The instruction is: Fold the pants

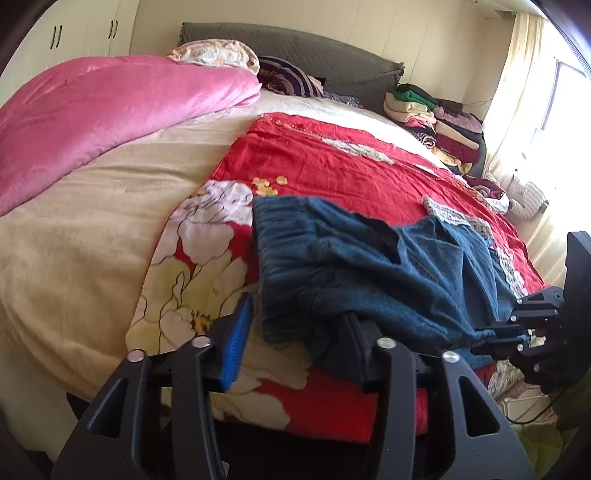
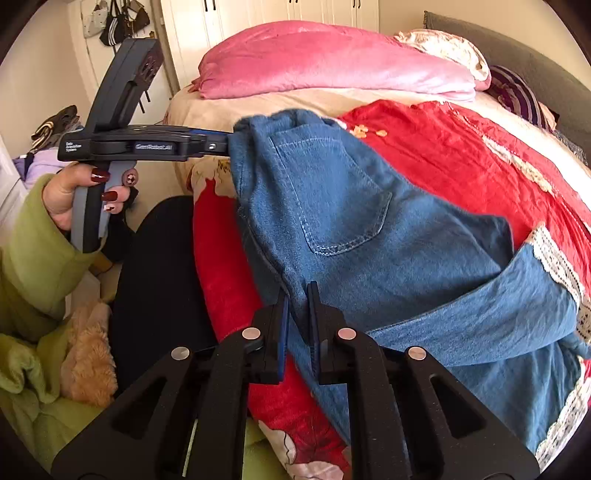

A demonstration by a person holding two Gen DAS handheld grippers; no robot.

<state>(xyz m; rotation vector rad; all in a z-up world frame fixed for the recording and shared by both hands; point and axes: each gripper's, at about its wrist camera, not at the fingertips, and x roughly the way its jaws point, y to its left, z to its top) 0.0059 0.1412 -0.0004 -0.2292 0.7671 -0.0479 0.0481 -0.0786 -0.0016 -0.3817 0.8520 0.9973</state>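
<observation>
Wide bed (image 1: 92,221) under cream blanket, with red floral quilt (image 1: 332,162) spread over near half. Rolled pink plush duvet (image 1: 110,107) along far side; grey padded headboard (image 1: 295,48); stacked folded clothes (image 1: 436,118) by sunlit curtained window (image 1: 535,92). White wardrobe doors (image 2: 288,11) beyond. Blue denim pants (image 2: 351,221) bunched on quilt at near edge. Left gripper (image 1: 295,325) parted, denim draped over one finger, seemingly unpinched. Right gripper (image 2: 298,314) clenched on pants fold.
</observation>
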